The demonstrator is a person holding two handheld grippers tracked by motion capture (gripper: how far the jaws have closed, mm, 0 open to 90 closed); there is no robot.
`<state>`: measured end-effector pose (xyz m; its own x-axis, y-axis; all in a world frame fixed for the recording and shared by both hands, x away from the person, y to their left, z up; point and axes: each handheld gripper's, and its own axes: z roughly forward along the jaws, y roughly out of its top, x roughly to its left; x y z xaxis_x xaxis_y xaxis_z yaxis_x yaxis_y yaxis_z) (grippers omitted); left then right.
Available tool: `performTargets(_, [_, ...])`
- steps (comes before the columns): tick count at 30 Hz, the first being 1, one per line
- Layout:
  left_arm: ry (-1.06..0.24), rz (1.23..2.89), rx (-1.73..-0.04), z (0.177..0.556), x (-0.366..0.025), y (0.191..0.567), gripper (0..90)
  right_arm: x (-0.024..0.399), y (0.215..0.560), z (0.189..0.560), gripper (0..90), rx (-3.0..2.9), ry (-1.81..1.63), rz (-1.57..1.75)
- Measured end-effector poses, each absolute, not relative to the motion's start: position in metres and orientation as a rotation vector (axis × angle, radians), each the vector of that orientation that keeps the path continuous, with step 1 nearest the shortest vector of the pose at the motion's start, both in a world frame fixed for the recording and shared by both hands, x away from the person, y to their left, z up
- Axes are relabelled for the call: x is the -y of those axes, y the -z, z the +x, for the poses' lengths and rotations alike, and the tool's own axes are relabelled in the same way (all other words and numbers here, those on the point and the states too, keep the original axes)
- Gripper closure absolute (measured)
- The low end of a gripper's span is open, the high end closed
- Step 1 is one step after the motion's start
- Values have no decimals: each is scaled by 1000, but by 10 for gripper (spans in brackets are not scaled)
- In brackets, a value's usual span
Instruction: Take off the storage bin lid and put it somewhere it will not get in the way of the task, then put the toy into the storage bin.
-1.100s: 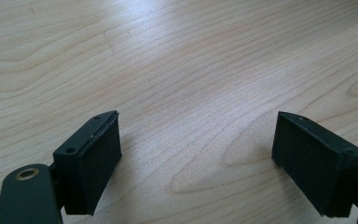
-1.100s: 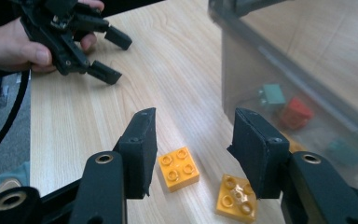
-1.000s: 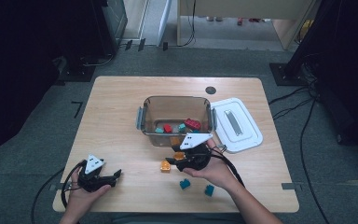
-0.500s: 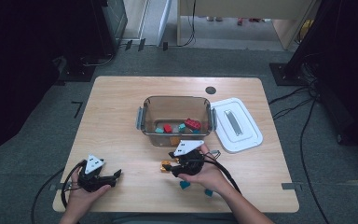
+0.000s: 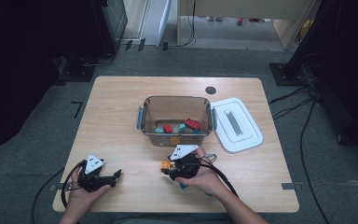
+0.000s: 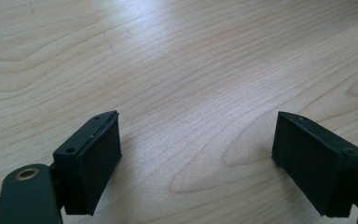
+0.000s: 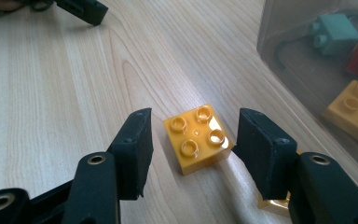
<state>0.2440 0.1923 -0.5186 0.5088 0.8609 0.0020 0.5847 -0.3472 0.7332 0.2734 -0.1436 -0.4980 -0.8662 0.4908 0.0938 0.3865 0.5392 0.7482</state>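
Observation:
An orange four-stud brick [image 7: 198, 137] lies on the wooden table [image 5: 121, 121], in front of the clear box [image 5: 176, 99]. My right gripper [image 7: 196, 140] straddles it low over the table, with a gap on each side. Its jaws have just been opening and the pads do not press on the brick. In the high view the right gripper [image 5: 168, 169] sits beside that orange brick [image 5: 166, 164]. A second orange piece [image 7: 272, 205] peeks out under the right jaw. My left gripper [image 5: 116, 176] rests at the front left, and its jaws [image 6: 196, 154] stand open over bare wood.
The clear box holds a red brick [image 5: 192, 124], teal ones and an orange one [image 5: 174, 140]. Its white lid [image 5: 237, 123] lies to its right. A teal brick [image 5: 182, 185] shows under the right hand. The table's front edge is close to both hands.
The right hand has moved down and toward the front left, lowering its gripper around the orange brick. The left gripper has stayed where it was.

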Motion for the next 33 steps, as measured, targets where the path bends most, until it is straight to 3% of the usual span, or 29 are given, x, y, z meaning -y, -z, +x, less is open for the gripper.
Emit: performTargets(33, [-516, 2065, -1178, 244, -192, 519, 155, 140, 508, 274, 457, -2661, -1189, 758])
